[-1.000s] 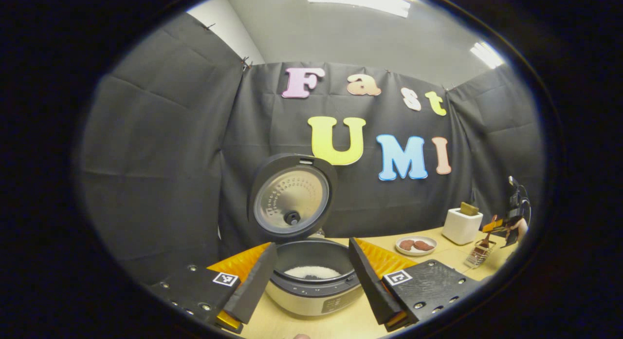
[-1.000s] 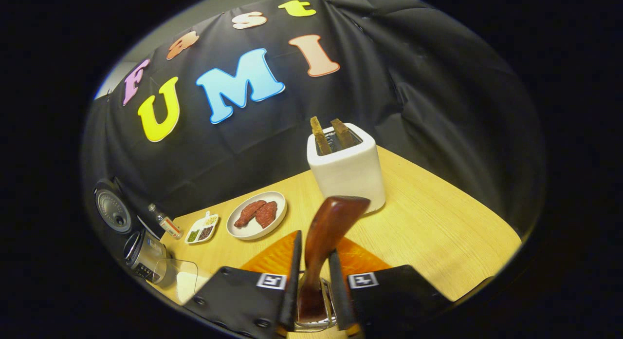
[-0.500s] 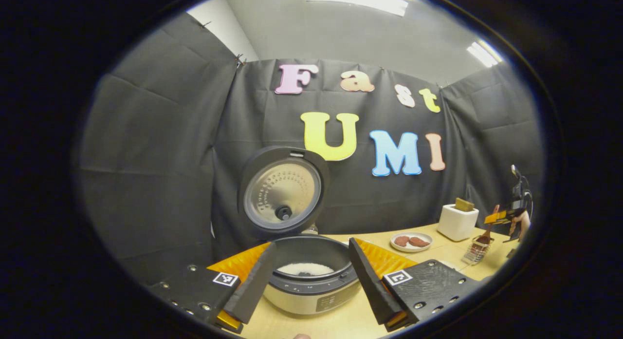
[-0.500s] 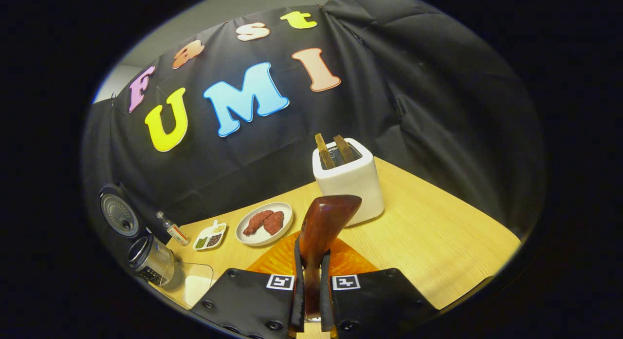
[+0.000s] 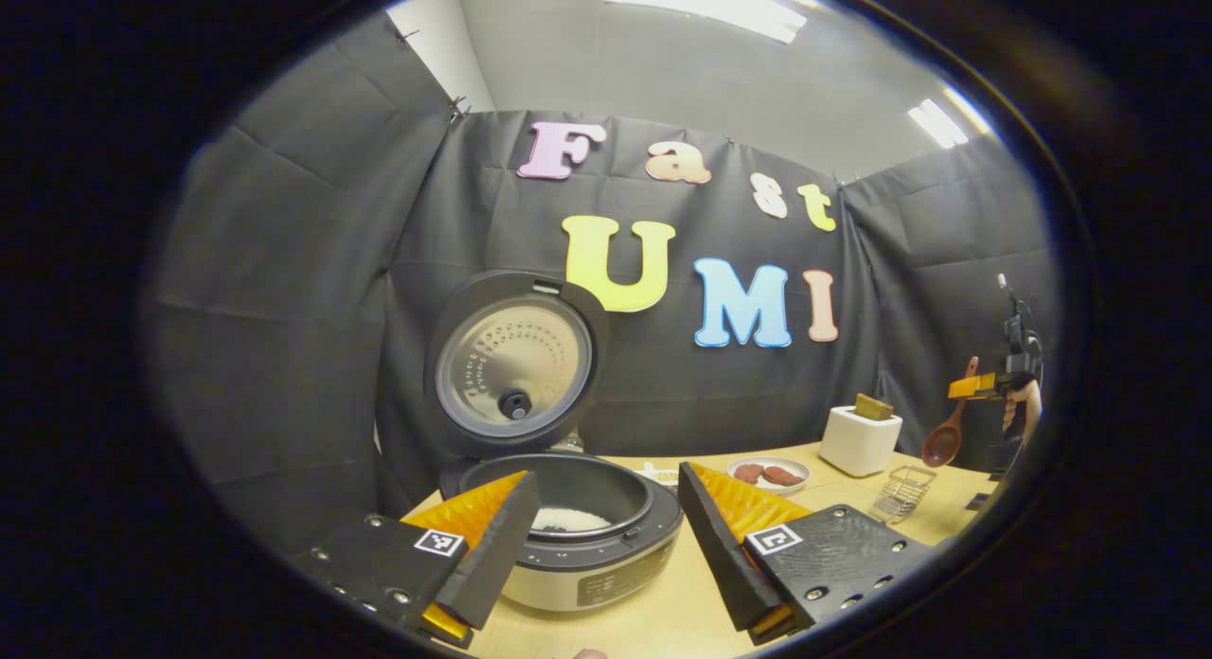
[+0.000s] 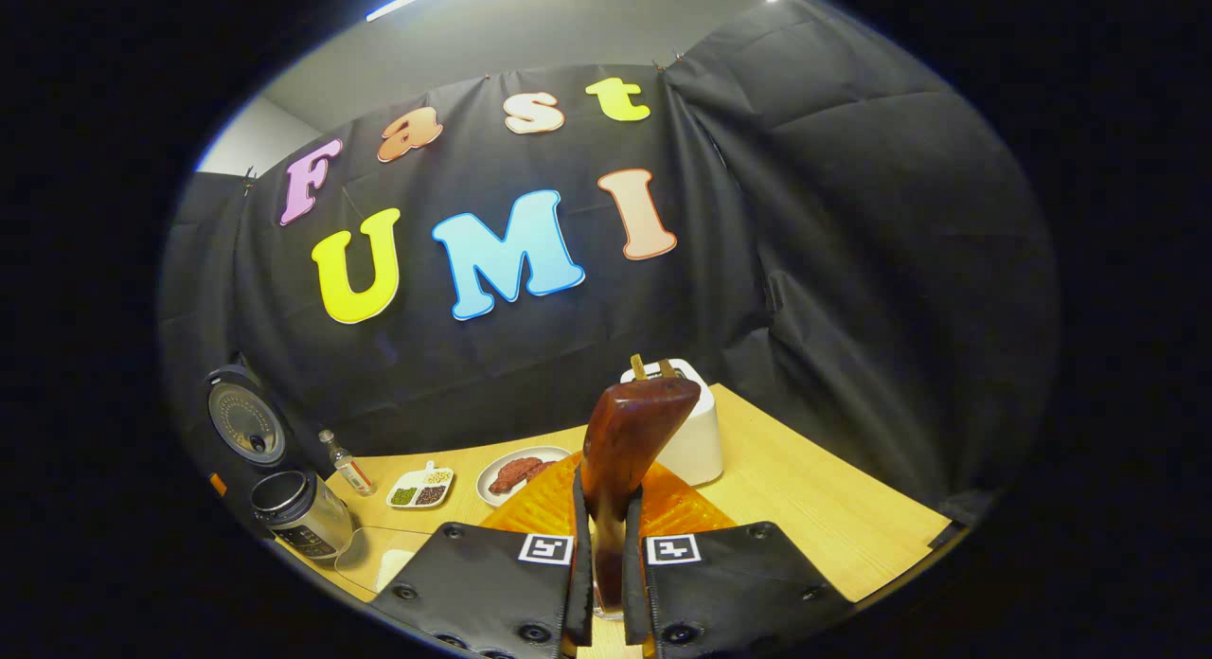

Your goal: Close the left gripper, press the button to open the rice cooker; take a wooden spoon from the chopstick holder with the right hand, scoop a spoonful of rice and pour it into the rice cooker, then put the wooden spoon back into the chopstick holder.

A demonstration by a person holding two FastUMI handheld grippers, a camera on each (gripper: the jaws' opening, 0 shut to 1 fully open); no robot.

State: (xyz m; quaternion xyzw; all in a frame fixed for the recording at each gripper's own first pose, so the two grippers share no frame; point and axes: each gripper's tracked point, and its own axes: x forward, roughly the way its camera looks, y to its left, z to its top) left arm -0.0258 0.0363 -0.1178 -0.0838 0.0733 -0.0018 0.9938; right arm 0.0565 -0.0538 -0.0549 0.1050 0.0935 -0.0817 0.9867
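Right gripper view | wooden spoon (image 6: 627,441) now lifted clear of chopstick holder (image 5: 901,493), clamped in right gripper (image 6: 607,583) jaws | left gripper (image 5: 598,545) jaws wide before open rice cooker (image 5: 578,536) | scooping judged next

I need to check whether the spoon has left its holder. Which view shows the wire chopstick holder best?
The left gripper view: the wire chopstick holder stands empty on the light wooden table, with the brown wooden spoon hanging above it from the right gripper. The right gripper view gives the spoon's handle between the jaws, not the holder.
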